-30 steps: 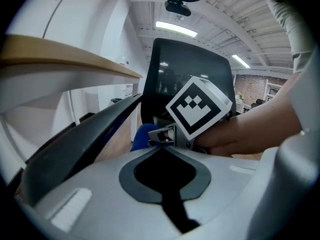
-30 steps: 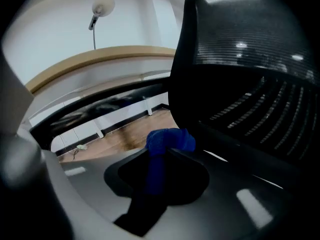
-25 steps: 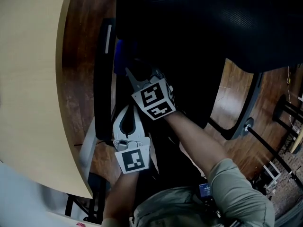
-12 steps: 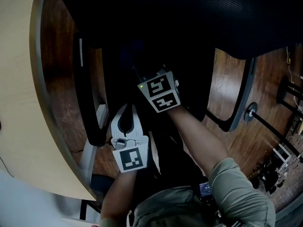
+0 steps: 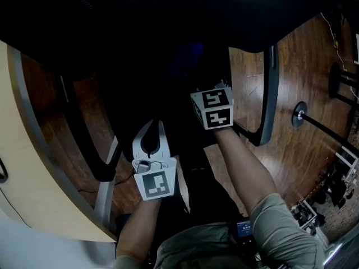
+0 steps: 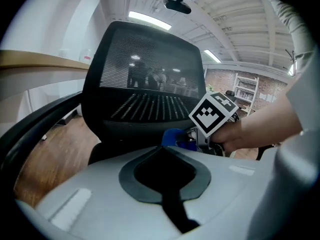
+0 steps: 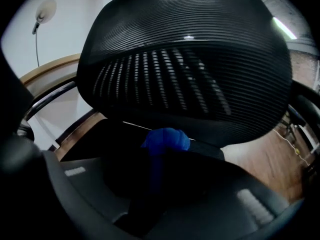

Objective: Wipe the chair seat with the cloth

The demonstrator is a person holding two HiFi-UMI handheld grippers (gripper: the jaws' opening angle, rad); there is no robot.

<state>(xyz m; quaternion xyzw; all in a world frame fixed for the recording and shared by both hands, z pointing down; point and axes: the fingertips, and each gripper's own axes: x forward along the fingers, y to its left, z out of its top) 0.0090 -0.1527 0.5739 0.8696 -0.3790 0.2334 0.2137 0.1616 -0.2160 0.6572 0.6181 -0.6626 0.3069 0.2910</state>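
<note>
The black chair seat (image 5: 162, 88) fills the middle of the head view, very dark. My right gripper (image 7: 161, 151) is shut on a bunched blue cloth (image 7: 166, 139), which it holds at the rear of the seat under the mesh backrest (image 7: 185, 59). In the head view only its marker cube (image 5: 213, 108) shows clearly, right of centre. My left gripper (image 5: 152, 124) hovers over the seat's near left part, jaws shut and empty. In the left gripper view the cloth (image 6: 174, 136) and the right gripper's cube (image 6: 213, 113) lie just beyond the left gripper (image 6: 165, 150).
Black armrests flank the seat, one at left (image 5: 84, 139) and one at right (image 5: 270, 94). A curved pale wooden desk (image 5: 22, 172) stands close on the left. Brown wood floor (image 5: 305, 66) with a black stand's foot (image 5: 300, 115) lies to the right.
My right gripper has swept to the right across the seat with the cloth. The left gripper has shifted only slightly. The desk and armrests now sit further left in the head view.
</note>
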